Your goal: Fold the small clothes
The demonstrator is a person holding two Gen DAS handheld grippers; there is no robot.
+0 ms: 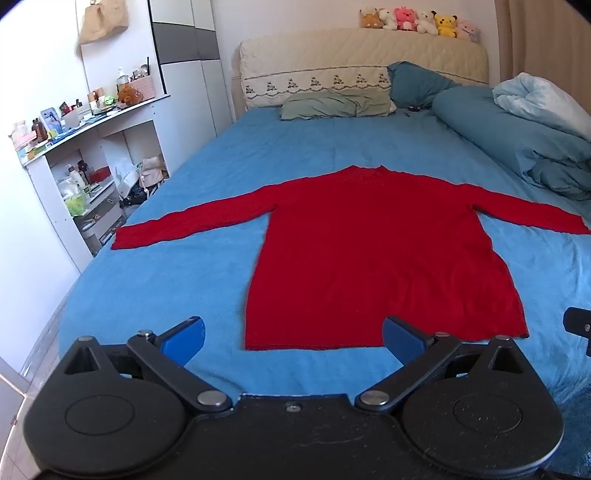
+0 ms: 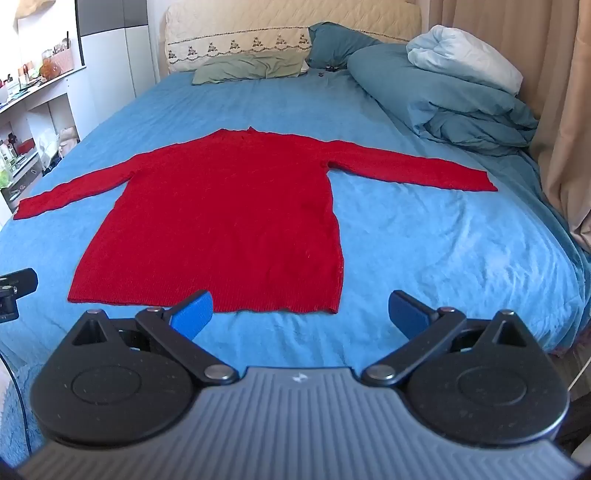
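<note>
A red long-sleeved sweater (image 1: 369, 251) lies flat on the blue bed sheet (image 1: 166, 280), sleeves spread to both sides, hem toward me. It also shows in the right wrist view (image 2: 221, 221). My left gripper (image 1: 293, 338) is open and empty, hovering just short of the hem's left part. My right gripper (image 2: 301, 314) is open and empty, just short of the hem's right corner. An edge of the right gripper shows in the left wrist view (image 1: 578, 325), and an edge of the left gripper shows in the right wrist view (image 2: 14, 291).
A rolled blue duvet (image 2: 443, 99) lies along the bed's right side by a beige curtain (image 2: 561, 110). Pillows (image 1: 332, 105) and a cream headboard (image 1: 362, 59) with plush toys (image 1: 421, 20) are at the far end. White cluttered shelves (image 1: 85, 155) stand left of the bed.
</note>
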